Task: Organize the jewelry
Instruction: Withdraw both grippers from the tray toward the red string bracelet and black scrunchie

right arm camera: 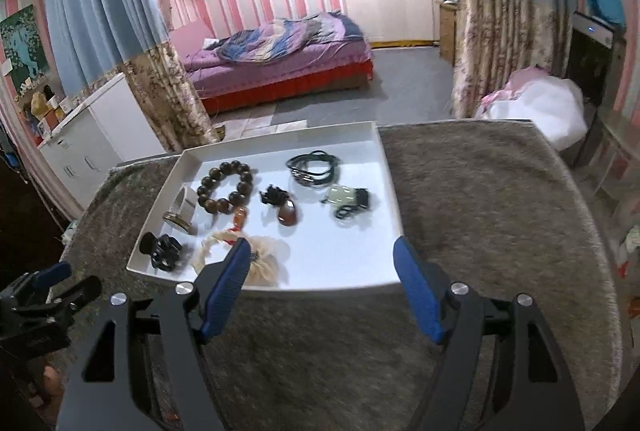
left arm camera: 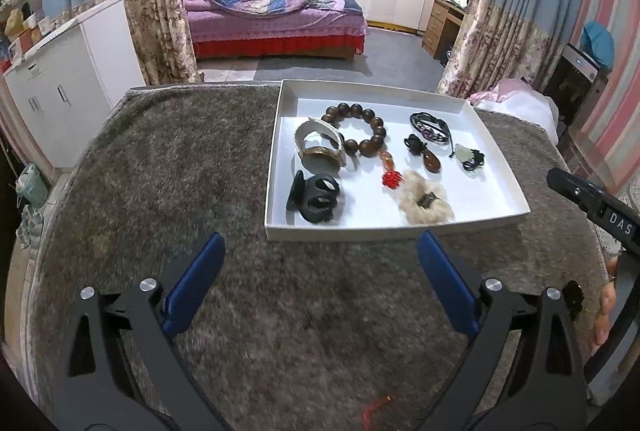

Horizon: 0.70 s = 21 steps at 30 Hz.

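One tray point(left arm camera: 502, 167) — one bead bracelet point(left arm camera: 356, 129)

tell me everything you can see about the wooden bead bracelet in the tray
The wooden bead bracelet is a ring of large, round, dark brown glossy beads lying flat in the white tray, toward its far left. An amber-orange bead pendant trails from its near side toward a small red ornament. The white watch lies against its left side. Neither claw touches it.

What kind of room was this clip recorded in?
Most likely a home bedroom: an unmade bed with purple bedding, floral curtains dividing the space, and a wooden desk against the far wall.
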Each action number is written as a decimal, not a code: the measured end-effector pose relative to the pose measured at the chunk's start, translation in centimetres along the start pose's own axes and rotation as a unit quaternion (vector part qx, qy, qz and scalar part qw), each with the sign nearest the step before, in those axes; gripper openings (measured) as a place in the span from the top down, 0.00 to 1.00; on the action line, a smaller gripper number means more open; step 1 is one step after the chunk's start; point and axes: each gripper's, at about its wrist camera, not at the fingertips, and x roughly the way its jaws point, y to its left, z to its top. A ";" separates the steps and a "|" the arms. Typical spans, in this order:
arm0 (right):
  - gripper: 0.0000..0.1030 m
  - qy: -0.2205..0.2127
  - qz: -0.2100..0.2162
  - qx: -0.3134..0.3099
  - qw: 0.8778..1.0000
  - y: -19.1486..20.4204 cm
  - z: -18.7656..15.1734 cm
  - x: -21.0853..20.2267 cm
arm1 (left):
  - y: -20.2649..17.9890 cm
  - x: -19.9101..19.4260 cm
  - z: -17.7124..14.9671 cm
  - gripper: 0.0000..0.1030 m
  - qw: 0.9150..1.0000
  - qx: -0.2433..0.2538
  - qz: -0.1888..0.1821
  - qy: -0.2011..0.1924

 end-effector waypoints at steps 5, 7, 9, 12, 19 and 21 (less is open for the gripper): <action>0.28 -0.005 -0.019 -0.006 1.000 -1.3 -2.0 -2.2 | -0.8 -1.5 -1.9 0.03 1.000 -0.001 -0.007 -0.002; 0.25 -0.008 -0.027 -0.011 1.000 -1.8 -3.0 -3.0 | -1.1 -2.0 -3.0 0.03 1.000 -0.001 -0.009 0.000; 0.25 -0.011 -0.029 -0.012 0.999 -2.2 -4.0 -3.7 | -1.5 -2.2 -4.2 0.03 1.000 -0.001 -0.010 0.004; 0.25 -0.011 -0.033 -0.014 0.999 -2.7 -5.4 -4.6 | -2.0 -2.4 -5.9 0.03 1.000 0.002 -0.010 0.009; 0.25 -0.016 -0.047 -0.027 0.998 -3.3 -7.7 -5.9 | -3.1 -3.7 -8.5 0.03 1.000 0.015 0.003 0.003; 0.25 -0.015 -0.048 -0.025 0.998 -3.5 -8.2 -6.1 | -3.3 -3.9 -8.9 0.03 1.000 0.020 0.006 0.001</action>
